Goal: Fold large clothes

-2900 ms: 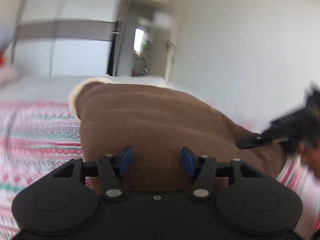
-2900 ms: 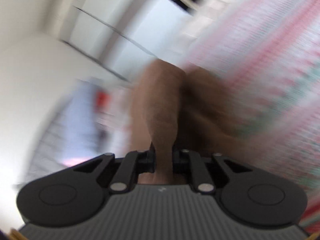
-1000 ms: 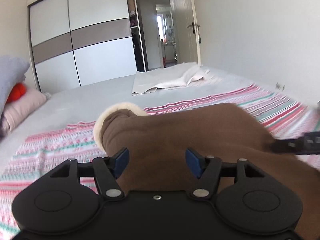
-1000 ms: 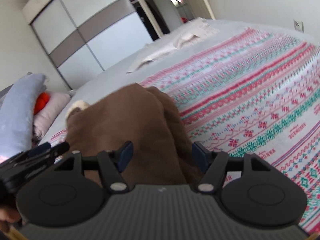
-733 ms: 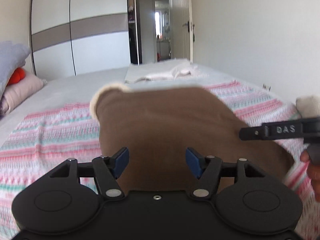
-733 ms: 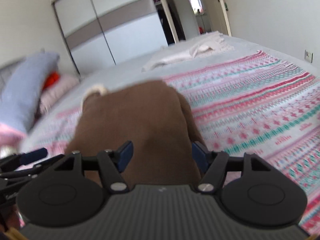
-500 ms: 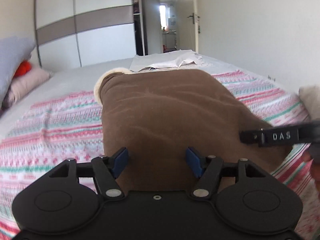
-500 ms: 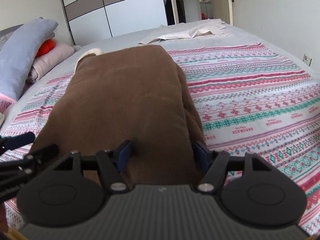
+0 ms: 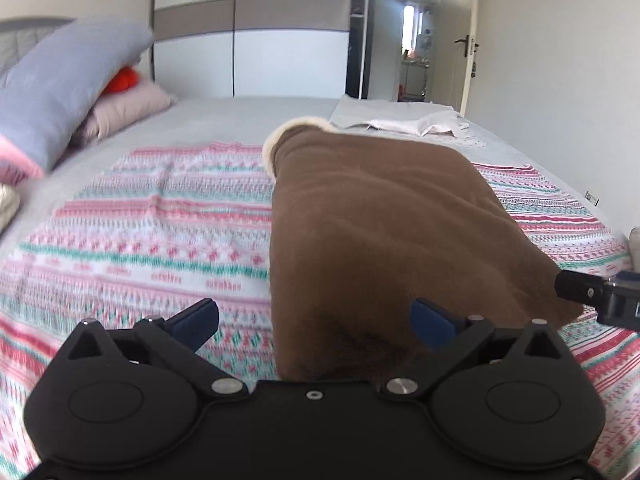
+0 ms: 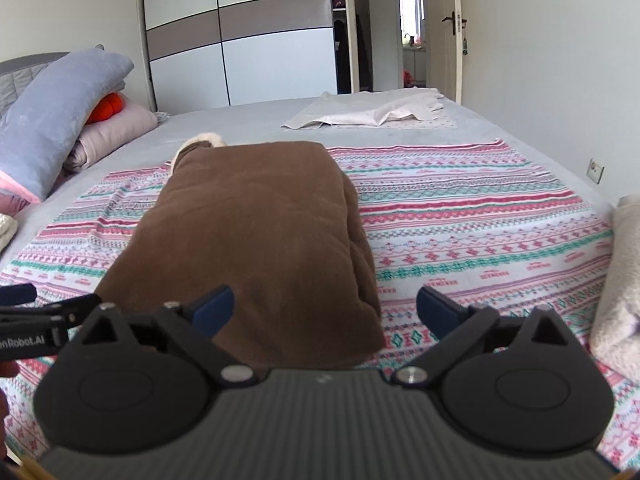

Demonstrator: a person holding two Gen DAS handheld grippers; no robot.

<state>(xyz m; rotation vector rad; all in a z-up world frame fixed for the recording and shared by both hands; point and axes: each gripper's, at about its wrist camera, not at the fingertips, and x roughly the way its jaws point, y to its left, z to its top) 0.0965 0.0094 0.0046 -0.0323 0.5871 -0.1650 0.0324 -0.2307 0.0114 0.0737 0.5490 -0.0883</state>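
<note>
A brown fleece garment point(image 9: 384, 232) with a cream lining edge lies folded into a long rectangle on the patterned bedspread point(image 9: 152, 232). It also shows in the right wrist view point(image 10: 256, 232). My left gripper point(image 9: 316, 316) is open and empty at the garment's near left corner. My right gripper point(image 10: 326, 306) is open and empty at its near right corner. The left gripper's finger shows at the left edge of the right wrist view point(image 10: 24, 312).
Pillows and folded blankets point(image 10: 60, 120) are stacked at the bed's left head end. A white cloth point(image 10: 372, 114) lies at the far side. A cream fluffy item point(image 10: 624, 280) sits at the right edge. Wardrobe and doorway stand behind.
Both grippers have opened wider and drawn back from the garment, which now lies flat on the bed. The right gripper had been shut on the cloth earlier.
</note>
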